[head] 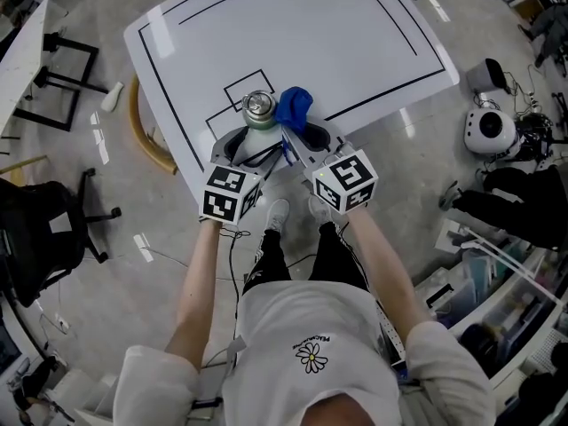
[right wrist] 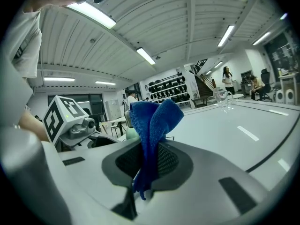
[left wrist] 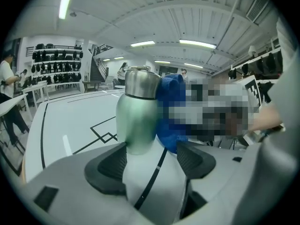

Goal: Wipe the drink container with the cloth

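A pale green drink bottle (head: pixel 259 122) with a steel cap stands near the front edge of the white table (head: pixel 355 43). My left gripper (head: pixel 257 149) is open, and the bottle's base (left wrist: pixel 136 121) stands between its fingertips with a gap on the right side. My right gripper (head: pixel 302 131) is shut on a blue cloth (head: pixel 294 106), which bunches up against the bottle's right shoulder. In the left gripper view the cloth (left wrist: pixel 171 121) lies right behind the bottle. In the right gripper view the cloth (right wrist: pixel 152 125) rises from the pads and hides most of the bottle (right wrist: pixel 130 134).
Black lines mark the table top. A clear glass (right wrist: pixel 222 97) stands far off on the table. A curved wooden chair back (head: pixel 146 136) sits off the table's left edge, a black office chair (head: pixel 35 229) further left, and white round equipment (head: pixel 488 130) on the floor at right.
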